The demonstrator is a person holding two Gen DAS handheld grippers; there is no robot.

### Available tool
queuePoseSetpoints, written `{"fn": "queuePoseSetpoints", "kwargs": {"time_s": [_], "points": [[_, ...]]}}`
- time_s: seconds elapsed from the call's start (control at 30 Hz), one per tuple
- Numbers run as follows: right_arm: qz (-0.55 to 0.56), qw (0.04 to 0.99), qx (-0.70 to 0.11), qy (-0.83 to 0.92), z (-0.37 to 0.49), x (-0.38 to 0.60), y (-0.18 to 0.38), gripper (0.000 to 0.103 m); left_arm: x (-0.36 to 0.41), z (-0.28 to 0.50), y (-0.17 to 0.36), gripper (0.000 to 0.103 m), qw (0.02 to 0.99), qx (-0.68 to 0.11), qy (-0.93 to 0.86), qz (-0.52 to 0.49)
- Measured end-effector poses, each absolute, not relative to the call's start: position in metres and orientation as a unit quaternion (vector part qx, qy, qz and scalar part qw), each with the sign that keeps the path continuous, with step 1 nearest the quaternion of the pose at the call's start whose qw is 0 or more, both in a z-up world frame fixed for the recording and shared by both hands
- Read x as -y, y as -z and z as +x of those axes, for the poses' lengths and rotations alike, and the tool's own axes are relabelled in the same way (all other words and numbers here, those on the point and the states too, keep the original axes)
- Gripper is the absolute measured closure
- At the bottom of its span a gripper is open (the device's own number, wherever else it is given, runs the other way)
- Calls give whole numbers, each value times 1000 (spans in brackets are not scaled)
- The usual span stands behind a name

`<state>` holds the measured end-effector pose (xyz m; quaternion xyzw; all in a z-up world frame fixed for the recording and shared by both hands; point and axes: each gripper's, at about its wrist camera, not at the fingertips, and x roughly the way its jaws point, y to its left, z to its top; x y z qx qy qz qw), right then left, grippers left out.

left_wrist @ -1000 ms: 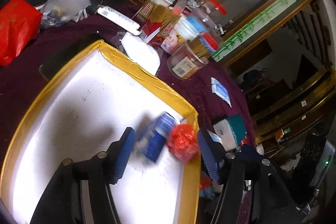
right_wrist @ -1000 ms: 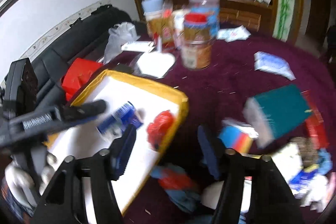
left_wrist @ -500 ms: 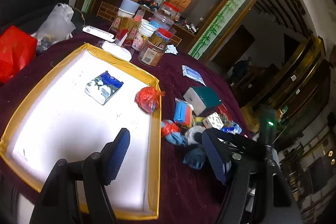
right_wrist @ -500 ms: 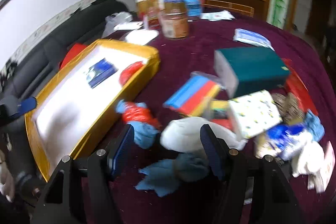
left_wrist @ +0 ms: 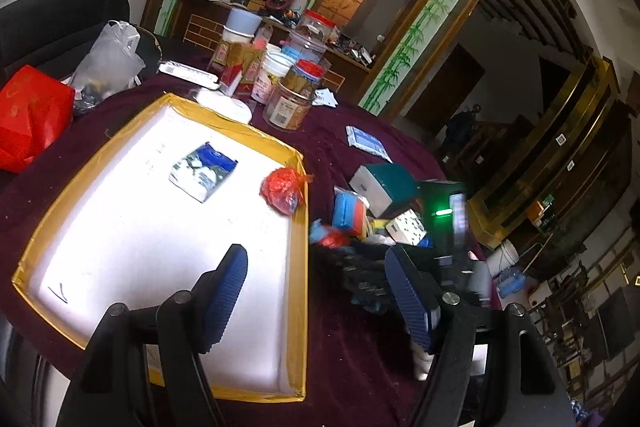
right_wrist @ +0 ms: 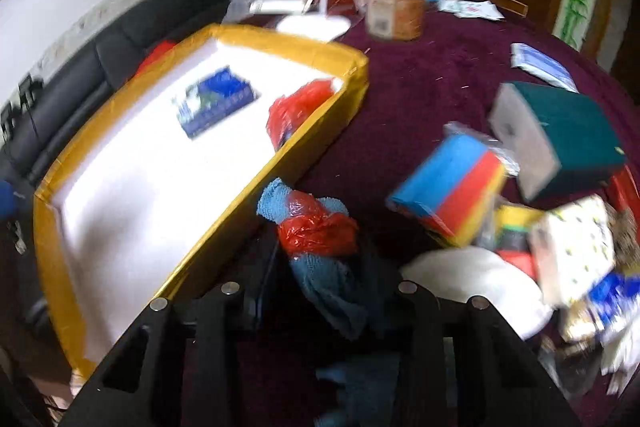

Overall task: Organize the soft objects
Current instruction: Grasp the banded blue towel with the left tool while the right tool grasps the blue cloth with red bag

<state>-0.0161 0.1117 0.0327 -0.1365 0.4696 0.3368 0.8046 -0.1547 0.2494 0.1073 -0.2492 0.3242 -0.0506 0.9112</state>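
A yellow-rimmed white tray (left_wrist: 298, 227) (right_wrist: 344, 55) holds a blue-and-white tissue pack (left_wrist: 203, 171) (right_wrist: 218, 103) and a red plastic bag (left_wrist: 283, 189) (right_wrist: 298, 107). My left gripper (left_wrist: 316, 291) is open and empty above the tray's near right edge. My right gripper (right_wrist: 324, 291) hangs low over a blue cloth wrapped in red plastic (right_wrist: 320, 239) beside the tray; the cloth lies between its arms, and its fingertips are hidden. A pile of soft things lies to the right: a coloured sponge pack (right_wrist: 452, 187) (left_wrist: 350, 211), a white pouch (right_wrist: 472, 283) and a patterned tissue pack (right_wrist: 576, 247).
A teal box (right_wrist: 560, 131) (left_wrist: 380, 183) sits in the pile. Jars and cartons (left_wrist: 292, 99) (right_wrist: 394, 7) stand behind the tray. A red bag (left_wrist: 28, 115) and a clear plastic bag (left_wrist: 108, 59) lie at the far left. A blue packet (left_wrist: 366, 143) lies on the maroon cloth.
My left gripper pulled back from the tray, leaving the tissue pack and red bag inside. My right gripper swung to the pile and dropped down over the blue cloth.
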Motion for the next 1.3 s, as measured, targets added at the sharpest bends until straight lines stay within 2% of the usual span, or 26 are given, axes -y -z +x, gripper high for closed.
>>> {"fn": "queuePoseSetpoints", "kwargs": {"time_s": [0.3, 0.5, 0.8, 0.87, 0.9, 0.93, 1.0, 1.3], "points": [[-27, 850, -420, -316, -53, 13, -95, 67, -171, -122, -86, 28, 896, -388, 114, -184], [37, 860, -424, -282, -69, 86, -92, 67, -115, -87, -50, 28, 883, -441, 110, -118], [72, 861, -425, -271, -80, 121, -80, 66, -74, -43, -19, 29, 882, -463, 74, -44], [76, 861, -425, -270, -81, 125, -78, 66, -76, -43, -14, 32, 880, -465, 76, -61], [77, 860, -425, -270, -82, 126, -77, 66, -77, -44, -15, 54, 882, -462, 76, -62], [78, 861, -425, -269, -84, 129, -76, 66, -80, -45, -15, 64, 880, -464, 79, -66], [78, 862, -424, -268, -87, 133, -75, 66, -92, -51, -21, 69, 878, -458, 94, -101], [85, 858, -431, -267, -86, 128, -69, 66, -136, -97, -64, 69, 888, -404, 125, -180]]}}
